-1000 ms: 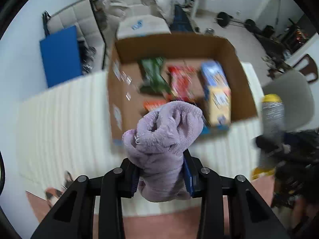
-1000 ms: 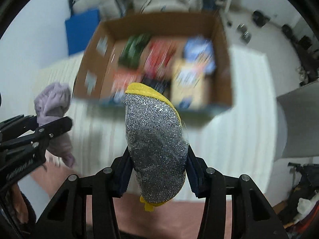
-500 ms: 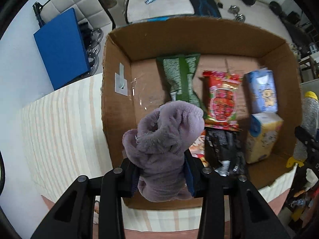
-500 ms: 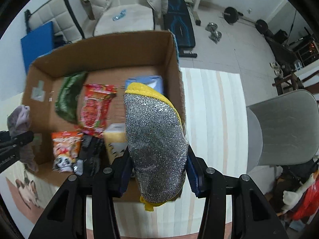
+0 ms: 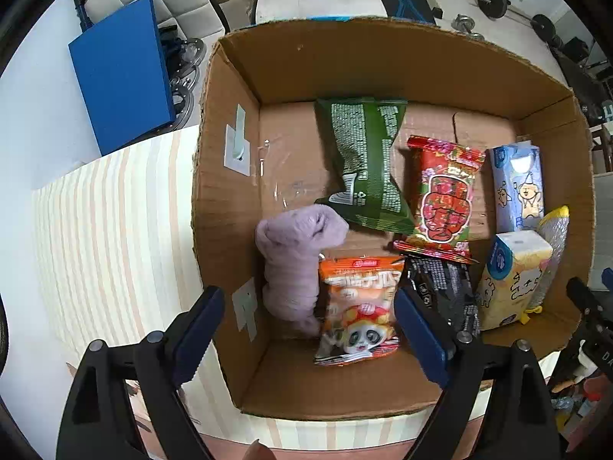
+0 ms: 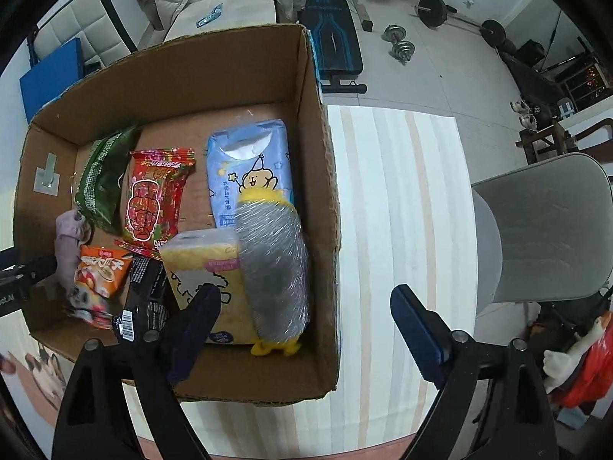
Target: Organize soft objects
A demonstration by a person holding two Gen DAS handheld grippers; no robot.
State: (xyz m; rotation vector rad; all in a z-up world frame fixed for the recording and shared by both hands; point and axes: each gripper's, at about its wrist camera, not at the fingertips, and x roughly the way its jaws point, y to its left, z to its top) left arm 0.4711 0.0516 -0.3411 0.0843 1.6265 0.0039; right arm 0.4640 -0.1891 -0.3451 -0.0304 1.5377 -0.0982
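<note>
An open brown cardboard box (image 5: pixel 237 161) sits on a cream striped tablecloth (image 5: pixel 115 237). Inside, along the left wall, lies a rolled lilac fleece cloth (image 5: pixel 291 260). Just right of it, at the near side, lies an orange panda-print snack packet (image 5: pixel 360 306), then a black foil packet (image 5: pixel 444 291). Behind these lie a green crinkled snack bag (image 5: pixel 364 161) and, to its right, a red printed snack packet (image 5: pixel 444 195). Further right stand a yellow tissue pack (image 6: pixel 207 264) and, behind it, a pale blue tissue pack (image 6: pixel 249 161). A silver glitter pouch with yellow trim (image 6: pixel 276 268) lies between the tissue packs and the right wall. A grey chair (image 6: pixel 544 230) stands beyond the table's right side.
</note>
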